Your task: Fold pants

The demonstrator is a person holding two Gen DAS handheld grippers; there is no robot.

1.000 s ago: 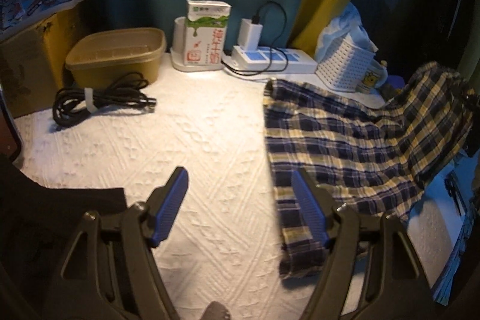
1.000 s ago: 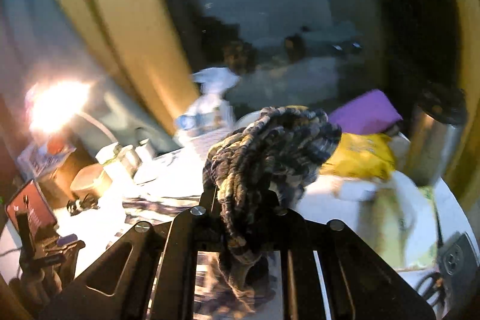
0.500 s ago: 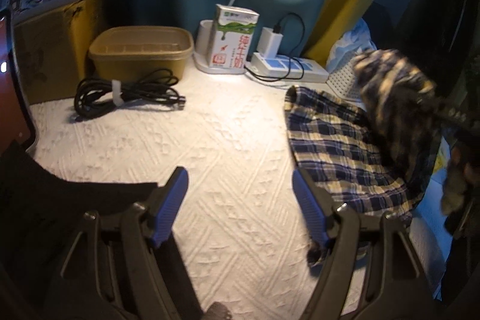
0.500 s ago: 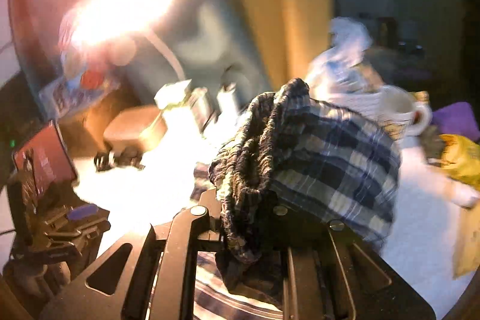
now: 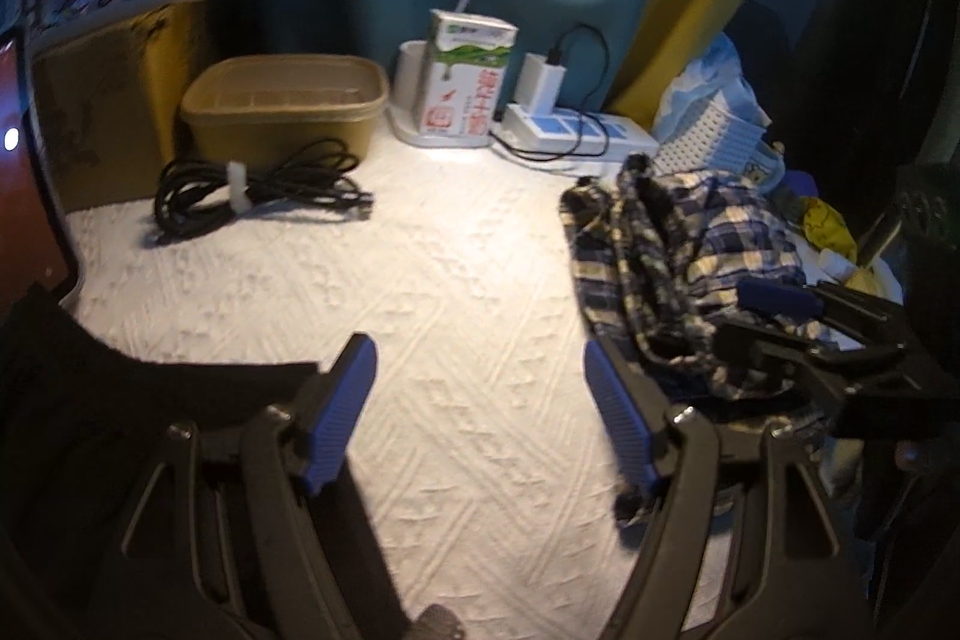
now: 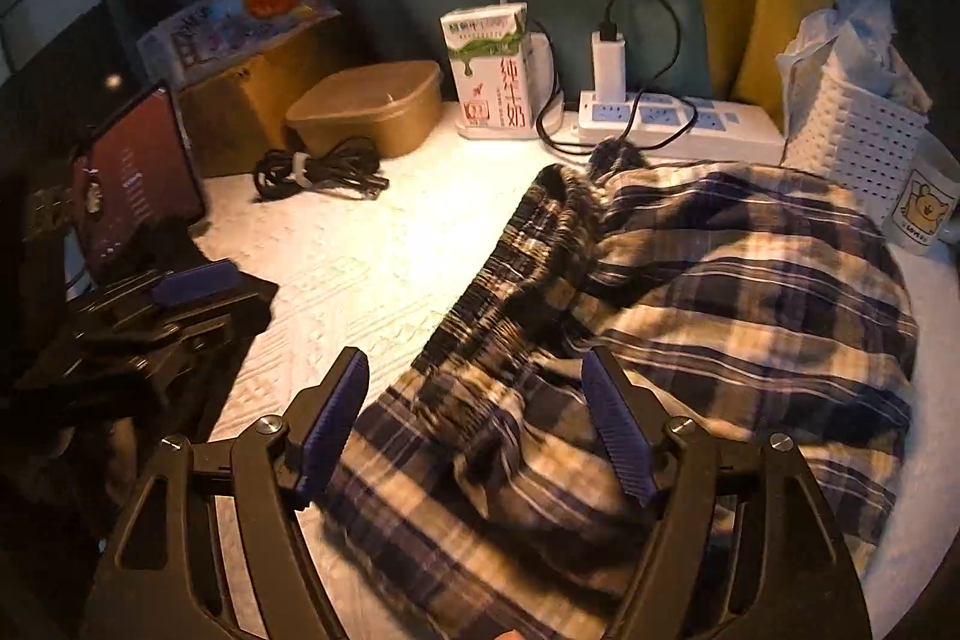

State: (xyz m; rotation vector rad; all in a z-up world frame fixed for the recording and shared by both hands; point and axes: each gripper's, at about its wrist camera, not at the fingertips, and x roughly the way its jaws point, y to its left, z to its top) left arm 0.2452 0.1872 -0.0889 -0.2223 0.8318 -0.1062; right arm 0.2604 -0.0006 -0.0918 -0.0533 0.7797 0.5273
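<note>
— What did the surface look like?

— The table carried a white cover with a raised diamond weave, lit by a lamp from above against a teal curtain with a mustard one beside it. Along the back stood a tan tub, a milk carton and a white power strip with a charger plugged in.

— Any writing you could read?

— Red Chinese characters ran down the carton (too small for me to read surely), and the mug at the right edge showed a yellow bear over the word "LOVE".

— Where were the pants?

— The plaid pants lay bunched on the right half of the table, reaching back almost to the power strip and close beside the white basket.

— And the fingers?

— The right gripper had just been opening; its fingers were spread over the cloth, pinching nothing. The left gripper hung with fingers spread over bare cover.

— Open room?

— The middle and left of the cover were free up to a coiled black cable.
</note>
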